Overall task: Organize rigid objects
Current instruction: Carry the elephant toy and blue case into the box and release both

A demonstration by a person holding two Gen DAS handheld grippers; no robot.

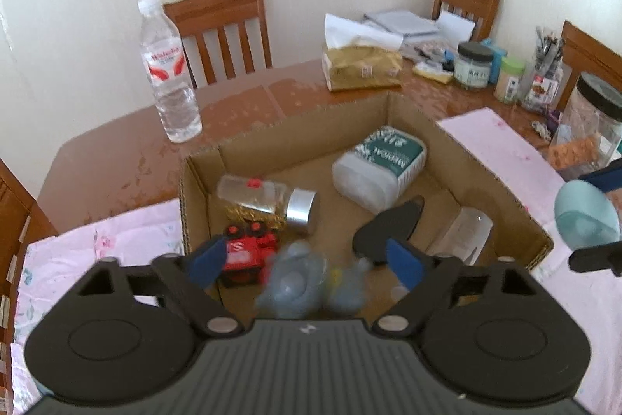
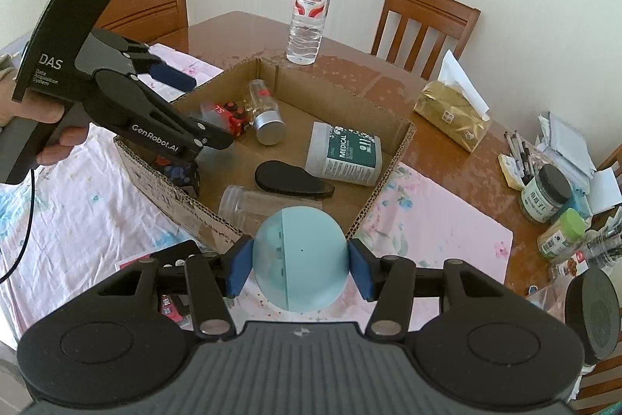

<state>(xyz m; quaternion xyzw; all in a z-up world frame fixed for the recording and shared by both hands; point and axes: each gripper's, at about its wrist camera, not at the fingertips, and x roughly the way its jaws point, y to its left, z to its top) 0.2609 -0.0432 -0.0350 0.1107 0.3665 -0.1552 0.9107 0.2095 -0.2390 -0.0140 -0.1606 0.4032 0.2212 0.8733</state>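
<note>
Left gripper [image 1: 307,261], marked "GenRobot.AI" and "DAS", gapes empty over the box [image 2: 392,139]; right gripper [image 2: 299,265] clamps a blue egg [image 2: 307,259]; tub [image 2: 344,154] reads "MEDICAL"

I find the cardboard box [image 2: 392,158] open-topped on the table. Inside it lie a clear jar with a silver cap [image 1: 272,199] on its side, a white canister with a green label [image 1: 383,164] tipped over, a flat black oval piece [image 1: 388,226], a clear cup [image 1: 464,234] on its side, a red toy vehicle [image 1: 248,253] and a blurred grey-blue item [image 1: 295,279]. A pale blue egg-shaped object [image 2: 301,259] sits above the box's near corner, clamped at both sides.
</note>
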